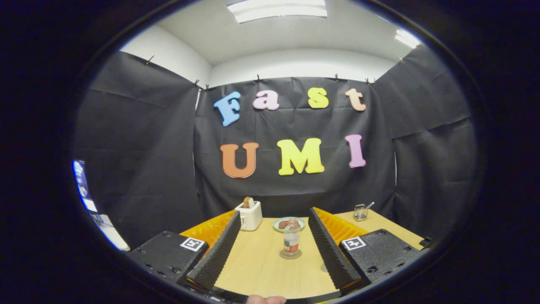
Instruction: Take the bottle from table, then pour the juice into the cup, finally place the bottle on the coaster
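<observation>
Ahead, the bottle [291, 240] stands upright on a round coaster [290, 254] on the worktop [261, 266], between the released, widely spread jaws and touching neither. Beyond it sits a plate [289, 223]; a toaster [249, 214] stands further left, near the left finger's tip.

A white toaster [249, 215] stood at the far left of the wooden table [261, 266], with a slice of bread [248, 202] sticking up out of its slot. Right of it, at the far edge, lay a pale plate [279, 226] holding reddish-brown food [288, 223]. Well to the right stood a small wire basket [360, 213] with a utensil handle [369, 205] leaning out. A bright screen [82, 185] showed far off left.
</observation>
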